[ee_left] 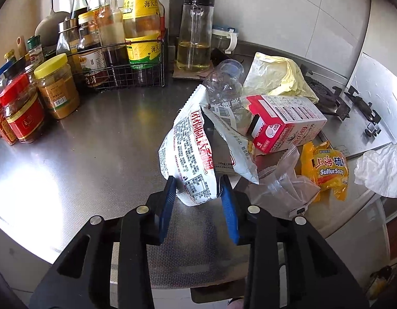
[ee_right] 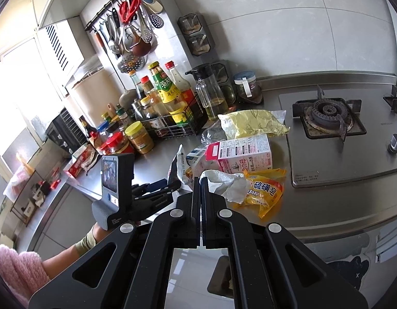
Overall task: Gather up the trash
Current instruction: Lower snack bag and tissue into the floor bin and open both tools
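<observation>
My left gripper [ee_left: 198, 188] has its blue fingers on either side of the lower end of a white snack wrapper with red print [ee_left: 188, 152]; the fingers stand a little apart and touch its sides. Behind it lie a clear plastic bottle [ee_left: 224, 82], a red and white carton [ee_left: 283, 123], a yellow bag [ee_left: 281, 77], a clear plastic bag [ee_left: 281, 188] and a yellow sulfur soap wrapper [ee_left: 327, 170]. My right gripper [ee_right: 200, 180] is shut on a crumpled white tissue [ee_right: 229, 182], above the soap wrapper [ee_right: 265, 193]. The left gripper [ee_right: 157, 193] shows there too.
Steel counter [ee_left: 82, 167]. Sauce jars [ee_left: 23, 110] and a wire rack of bottles [ee_left: 121, 59] stand at the back left, with an oil jug [ee_left: 194, 31]. A gas hob [ee_right: 327, 118] lies to the right. Utensils hang on a wall rail [ee_right: 126, 20].
</observation>
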Available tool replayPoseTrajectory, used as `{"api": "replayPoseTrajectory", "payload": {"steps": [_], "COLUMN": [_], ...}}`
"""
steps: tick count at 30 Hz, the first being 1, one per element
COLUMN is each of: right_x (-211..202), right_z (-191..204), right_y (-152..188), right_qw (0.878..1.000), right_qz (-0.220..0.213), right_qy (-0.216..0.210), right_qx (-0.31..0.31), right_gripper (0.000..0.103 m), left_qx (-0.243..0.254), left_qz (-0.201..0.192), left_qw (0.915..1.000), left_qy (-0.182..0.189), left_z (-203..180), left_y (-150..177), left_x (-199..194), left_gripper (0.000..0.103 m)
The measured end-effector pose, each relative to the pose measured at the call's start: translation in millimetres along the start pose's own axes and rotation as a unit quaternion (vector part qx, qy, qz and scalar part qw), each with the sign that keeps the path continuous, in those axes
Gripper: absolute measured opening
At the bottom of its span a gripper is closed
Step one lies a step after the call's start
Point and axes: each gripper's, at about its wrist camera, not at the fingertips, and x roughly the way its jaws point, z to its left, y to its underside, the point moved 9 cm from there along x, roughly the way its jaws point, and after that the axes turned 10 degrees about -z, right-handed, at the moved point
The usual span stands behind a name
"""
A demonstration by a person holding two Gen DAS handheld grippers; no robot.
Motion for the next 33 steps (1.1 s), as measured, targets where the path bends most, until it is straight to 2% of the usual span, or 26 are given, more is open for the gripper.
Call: {"api": "replayPoseTrajectory", "payload": {"steps": [2, 4, 10, 15, 19, 23, 27, 33], "right_x": [0, 0, -6, -16, -25, -30, -24, 5], "right_z": [1, 3, 14, 32, 43, 43, 34, 4], "right_y": [-1, -1, -4, 2, 17, 45, 87, 162], "right_qw": [1.0, 1.0, 1.0, 0.999, 0.999, 0.999, 0.998, 0.992], "right_qz": [-0.001, -0.003, -0.014, -0.016, -0.007, 0.014, 0.053, 0.123], "right_qy": [-0.002, -0.003, -0.014, -0.031, -0.039, -0.039, -0.029, -0.002], "right_qx": [-0.002, -0.003, -0.007, -0.013, -0.018, -0.009, -0.002, 0.026], "right_gripper": [0.002, 0.002, 0.002, 0.002, 0.002, 0.002, 0.002, 0.002], "left_qx": [0.001, 0.002, 0.005, 0.005, -0.006, -0.01, -0.013, -0.024], "left_qz": [0.0, -0.001, -0.024, -0.048, -0.052, -0.042, -0.013, 0.067], "left_qw": [1.0, 1.0, 0.9997, 0.9989, 0.9985, 0.9985, 0.9987, 0.996], "left_qy": [0.002, 0.002, 0.0, 0.003, 0.018, 0.034, 0.048, 0.054], "left_z": [0, 1, 5, -1, -11, -28, -41, -45], "left_y": [0, 0, -5, -7, 5, 32, 74, 157], "left_x": [-1, -4, -31, -76, -112, -139, -150, -124], "left_gripper": [0.019, 0.001, 0.0, 0.0, 0.0, 0.0, 0.0, 0.0]}}
